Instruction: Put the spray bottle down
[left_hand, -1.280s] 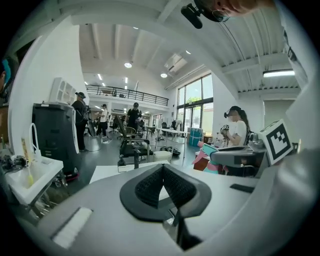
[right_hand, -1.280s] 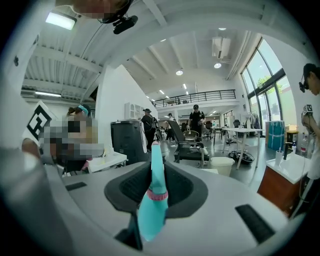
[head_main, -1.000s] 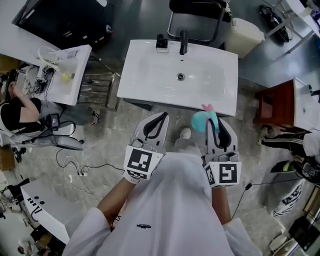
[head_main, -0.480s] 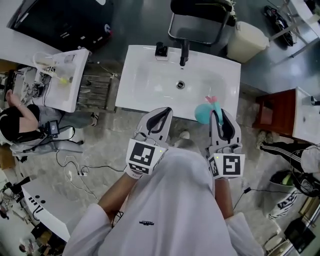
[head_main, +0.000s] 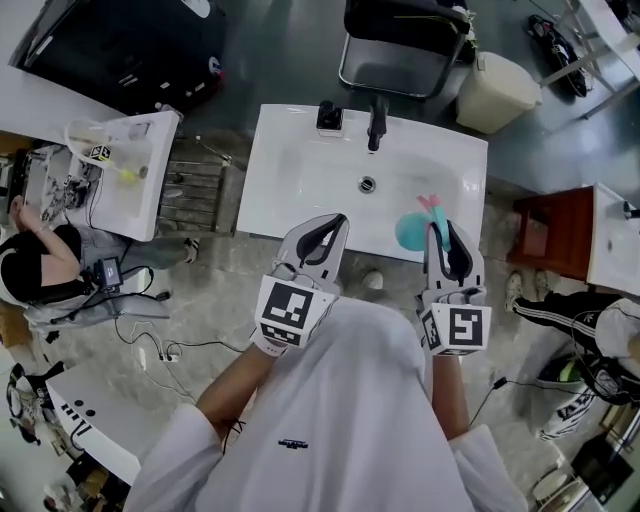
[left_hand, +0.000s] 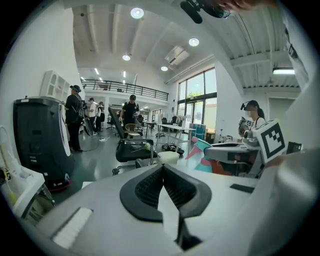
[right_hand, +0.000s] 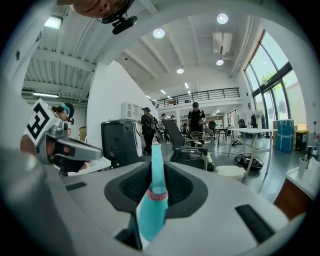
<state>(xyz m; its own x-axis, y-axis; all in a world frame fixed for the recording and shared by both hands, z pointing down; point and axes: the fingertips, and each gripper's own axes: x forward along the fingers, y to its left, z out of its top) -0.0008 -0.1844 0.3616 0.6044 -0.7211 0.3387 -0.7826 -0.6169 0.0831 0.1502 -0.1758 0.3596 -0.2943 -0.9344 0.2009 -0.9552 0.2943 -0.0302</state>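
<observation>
My right gripper is shut on a teal spray bottle with a pink trigger, held over the front right part of the white washbasin. In the right gripper view the bottle stands upright between the black pads, its neck rising past the tips of my right gripper. My left gripper hangs at the basin's front edge, shut with nothing in it; in its own view the tips of my left gripper touch. The bottle also shows there at the right.
A black faucet and a small black holder stand at the basin's back. Behind it are a black chair and a cream bin. A red cabinet is to the right, a second basin to the left.
Both grippers have moved forward, from over the floor to the front edge of the washbasin. The bottle went with the right gripper and now hangs over the basin.
</observation>
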